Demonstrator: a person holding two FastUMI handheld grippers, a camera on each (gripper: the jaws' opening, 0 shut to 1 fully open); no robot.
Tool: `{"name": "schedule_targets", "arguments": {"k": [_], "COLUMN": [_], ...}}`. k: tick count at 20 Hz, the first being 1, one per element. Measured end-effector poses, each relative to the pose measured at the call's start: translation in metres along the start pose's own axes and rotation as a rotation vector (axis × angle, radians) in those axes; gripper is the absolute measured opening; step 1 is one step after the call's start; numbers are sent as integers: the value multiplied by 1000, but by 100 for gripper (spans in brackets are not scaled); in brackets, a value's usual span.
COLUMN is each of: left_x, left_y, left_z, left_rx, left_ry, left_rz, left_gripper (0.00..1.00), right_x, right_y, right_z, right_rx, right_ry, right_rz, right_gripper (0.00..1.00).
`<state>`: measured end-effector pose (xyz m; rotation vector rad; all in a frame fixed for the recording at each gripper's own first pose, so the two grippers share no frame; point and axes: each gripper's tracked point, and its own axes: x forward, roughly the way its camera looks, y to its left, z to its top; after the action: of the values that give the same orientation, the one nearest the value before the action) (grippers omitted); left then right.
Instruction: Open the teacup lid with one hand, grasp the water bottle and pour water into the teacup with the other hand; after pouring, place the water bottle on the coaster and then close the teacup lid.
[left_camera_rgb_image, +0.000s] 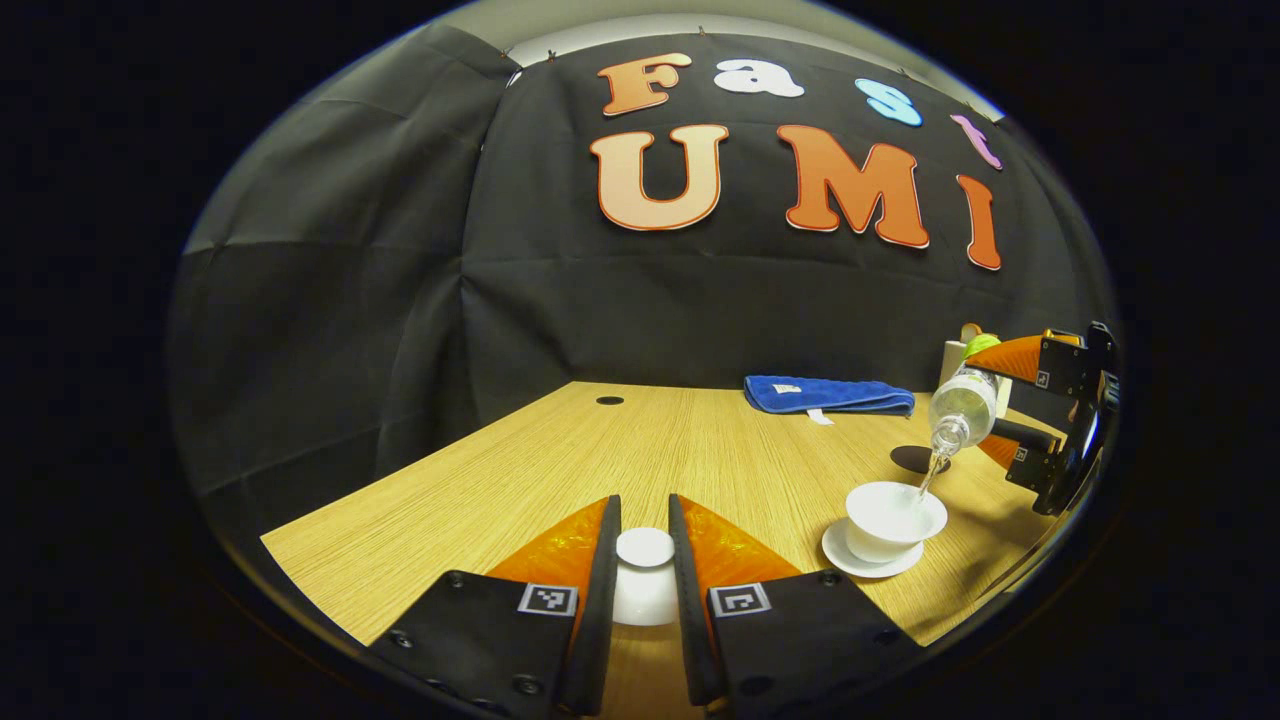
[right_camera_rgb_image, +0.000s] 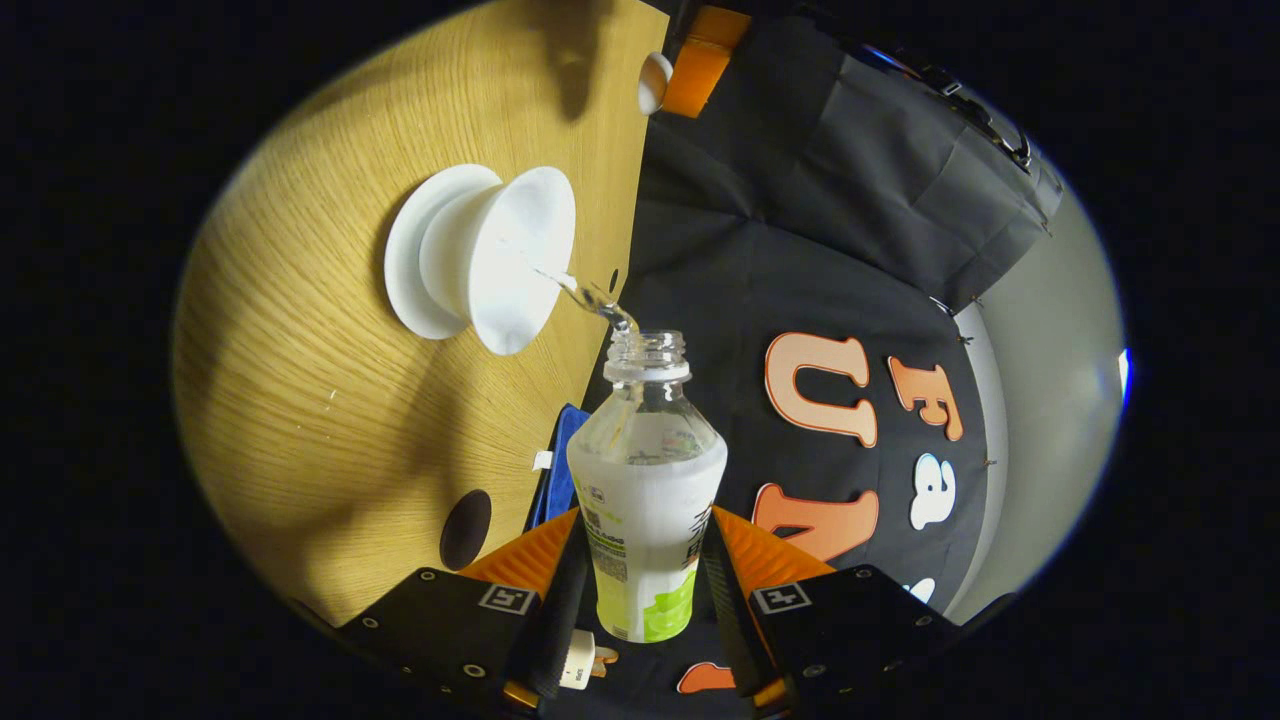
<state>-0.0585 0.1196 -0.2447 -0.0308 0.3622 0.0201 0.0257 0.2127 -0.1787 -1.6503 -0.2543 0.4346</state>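
My left gripper (left_camera_rgb_image: 644, 530) is shut on the white teacup lid (left_camera_rgb_image: 645, 580), held low over the table's near edge. To its right the open white teacup (left_camera_rgb_image: 890, 512) stands on its saucer (left_camera_rgb_image: 850, 562). My right gripper (right_camera_rgb_image: 646, 515) is shut on the clear water bottle (right_camera_rgb_image: 650, 480), which is tilted with no cap on. A thin stream of water (right_camera_rgb_image: 590, 296) runs from its mouth into the teacup (right_camera_rgb_image: 510, 255). In the left gripper view the bottle (left_camera_rgb_image: 965, 405) hangs above the cup's right rim. The dark round coaster (left_camera_rgb_image: 918, 460) lies just behind the cup.
A folded blue towel (left_camera_rgb_image: 830, 395) lies at the back of the wooden table (left_camera_rgb_image: 560, 470), near the black cloth wall. A small dark hole (left_camera_rgb_image: 609, 400) sits in the tabletop at the far left. In the right gripper view the left gripper (right_camera_rgb_image: 665, 75) holds the lid beyond the cup.
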Motion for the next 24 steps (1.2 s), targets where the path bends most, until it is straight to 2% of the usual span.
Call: {"name": "schedule_targets", "arguments": {"k": [1, 6, 7, 10, 24], "left_x": [1, -1, -1, -1, -4], "left_y": [-1, -5, -5, -5, -2], "left_z": [0, 2, 4, 6, 7], "left_rx": [2, 10, 14, 13, 26], "left_ry": [0, -2, -2, -8, -9], "left_rz": [-1, -10, -10, -9, 2], "left_gripper": [34, 34, 31, 34, 34], "right_x": [-1, -5, -5, -8, -6], "right_y": [-1, 1, 0, 3, 4], "right_z": [1, 6, 5, 6, 9], "right_rx": [-8, -45, -61, -100, -264], "right_ry": [-2, -15, -21, -31, -67], "right_rz": [-6, -36, -44, -69, -218], "right_gripper": [64, 64, 64, 64, 64]}}
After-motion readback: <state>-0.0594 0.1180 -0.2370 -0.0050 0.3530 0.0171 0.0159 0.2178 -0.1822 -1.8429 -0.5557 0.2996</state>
